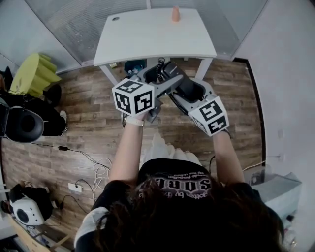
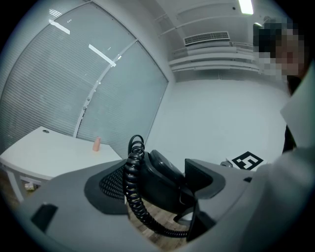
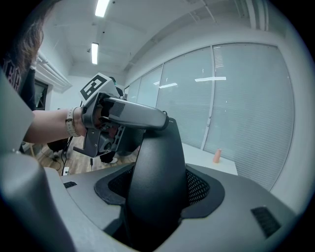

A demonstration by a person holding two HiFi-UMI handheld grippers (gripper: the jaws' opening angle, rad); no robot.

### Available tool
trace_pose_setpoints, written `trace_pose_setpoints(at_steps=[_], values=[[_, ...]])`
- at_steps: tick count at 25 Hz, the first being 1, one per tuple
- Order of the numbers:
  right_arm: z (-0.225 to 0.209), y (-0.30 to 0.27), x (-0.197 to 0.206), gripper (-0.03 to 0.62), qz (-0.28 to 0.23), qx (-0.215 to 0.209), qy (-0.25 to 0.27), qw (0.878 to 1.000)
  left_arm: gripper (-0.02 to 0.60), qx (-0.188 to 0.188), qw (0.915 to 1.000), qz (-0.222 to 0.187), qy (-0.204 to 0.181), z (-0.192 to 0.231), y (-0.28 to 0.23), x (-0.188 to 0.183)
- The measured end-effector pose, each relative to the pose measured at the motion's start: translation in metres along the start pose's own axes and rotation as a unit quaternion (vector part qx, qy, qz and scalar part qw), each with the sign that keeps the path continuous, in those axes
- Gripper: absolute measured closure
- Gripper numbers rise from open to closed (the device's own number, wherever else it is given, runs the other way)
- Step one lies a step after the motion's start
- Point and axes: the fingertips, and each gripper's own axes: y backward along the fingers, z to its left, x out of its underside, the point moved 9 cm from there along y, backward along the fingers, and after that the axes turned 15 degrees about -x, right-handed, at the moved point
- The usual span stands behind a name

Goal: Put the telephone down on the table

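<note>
1. The telephone is held in the air between the person and the table, short of its near edge and not touching the top.
2. It is gripped from both sides. The jaws of the left gripper are closed on its body beside the coiled cord, and those of the right gripper are clamped round its black curved part.
3. Both grippers should be carried forward together at one pace, so that the telephone is not twisted between them.
4. The telephone is best lowered flat onto the bare middle of the top, well apart from the small peach thing at the far edge.
5. The cord loops under the left jaws and may catch on the table edge, so it should be lifted clear first.
6. Neither grip should be loosened until the underside is judged to rest on the top.
</note>
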Motion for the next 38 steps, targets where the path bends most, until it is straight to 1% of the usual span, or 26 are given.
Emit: trace_pose_setpoints(at_steps=[9,13,24,27,32,38], values=[[-0.040,-0.036,-0.002,0.304,0.004,0.010,-0.005,1.000,0.225,0.012,0.9999,0.006,0.000,0.042,-0.038,-0.008],[-0.064,-0.055,-0.005,0.304,0.005,0.021,-0.009,1.000,0.225,0.020,0.9998,0.008,-0.005,0.065,-0.060,-0.021],[-0.141,-0.116,-0.033,0.304,0.005,0.053,-0.022,0.998,0.227,0.054,0.9983,0.019,-0.014,0.139,-0.130,-0.066],[-0.160,-0.132,-0.038,0.304,0.009,0.061,-0.026,0.998,0.227,0.061,0.9978,0.021,-0.013,0.158,-0.146,-0.075],[-0.196,-0.166,-0.044,0.304,0.020,0.067,-0.046,0.996,0.227,0.071,0.9968,0.037,-0.007,0.198,-0.182,-0.086],[-0.211,-0.176,-0.043,0.304,0.027,0.071,-0.054,0.996,0.227,0.077,0.9963,0.039,0.002,0.212,-0.198,-0.086]])
